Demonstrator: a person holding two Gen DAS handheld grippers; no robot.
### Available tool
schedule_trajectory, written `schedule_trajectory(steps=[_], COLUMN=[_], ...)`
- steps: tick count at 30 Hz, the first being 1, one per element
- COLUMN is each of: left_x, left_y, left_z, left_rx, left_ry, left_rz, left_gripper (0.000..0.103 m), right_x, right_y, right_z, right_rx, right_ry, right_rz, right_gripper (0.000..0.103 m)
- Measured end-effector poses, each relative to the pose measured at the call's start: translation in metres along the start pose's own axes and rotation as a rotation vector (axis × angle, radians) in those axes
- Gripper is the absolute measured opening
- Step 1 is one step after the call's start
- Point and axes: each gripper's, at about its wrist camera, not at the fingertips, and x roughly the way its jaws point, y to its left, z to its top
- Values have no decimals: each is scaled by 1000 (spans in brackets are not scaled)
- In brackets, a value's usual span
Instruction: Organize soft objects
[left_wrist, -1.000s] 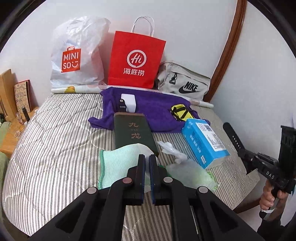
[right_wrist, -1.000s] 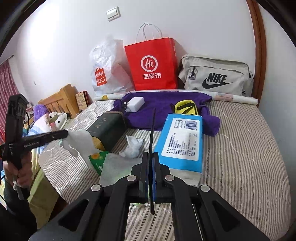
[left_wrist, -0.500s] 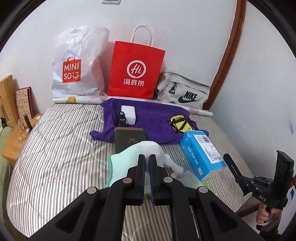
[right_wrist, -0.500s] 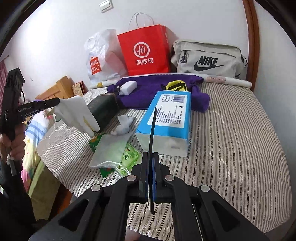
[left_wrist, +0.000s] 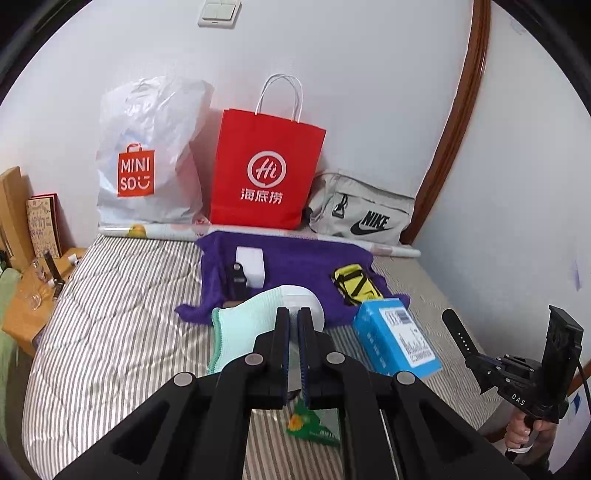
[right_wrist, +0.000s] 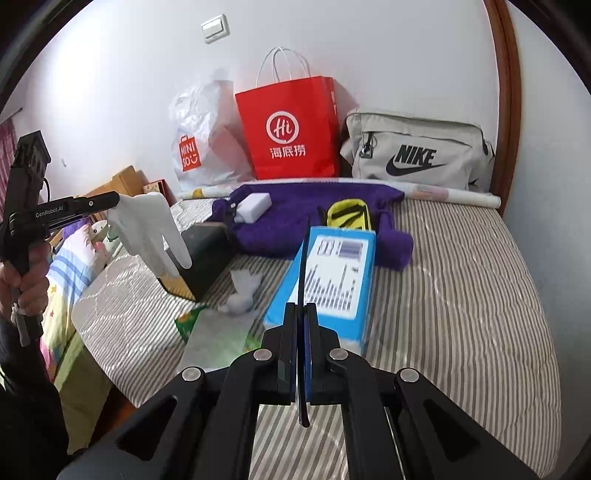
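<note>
My left gripper (left_wrist: 293, 314) is shut on a white glove with a mint-green cuff (left_wrist: 247, 317) and holds it in the air above the striped bed; the right wrist view shows the glove (right_wrist: 147, 229) hanging from it at the left. My right gripper (right_wrist: 301, 308) is shut on a thin black strap (right_wrist: 302, 273) that sticks up between its fingers. It shows in the left wrist view (left_wrist: 456, 332) at the right, over the bed's edge. A purple towel (left_wrist: 303, 266) lies spread at the back of the bed.
On the bed lie a blue box (right_wrist: 332, 273), a dark green box (right_wrist: 207, 254), a crumpled tissue (right_wrist: 240, 291), a green packet (right_wrist: 218, 339), a white charger (left_wrist: 251, 269) and a yellow case (left_wrist: 356, 286). A Miniso bag (left_wrist: 147, 158), red paper bag (left_wrist: 266, 170) and Nike bag (left_wrist: 362, 214) stand along the wall.
My left gripper has lifted the glove up off the bed and away from the dark box. My right gripper has moved forward and lower over the bed with the strap.
</note>
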Motion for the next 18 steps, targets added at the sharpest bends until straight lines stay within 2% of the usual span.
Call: schedule_trajectory(steps=[9,18], left_x=[17,58], left_y=[-2,-8], left_z=[24,58], left_rx=[8,34], left_ry=[-2,8], left_rz=[-14,-29], left_gripper=[5,5], right_x=[16,47], right_y=[-4,-15], right_z=[28,68], right_rx=[-27,-46], right_ry=[-16,-33], right_rz=[-4,-15], right_gripper=[3,3])
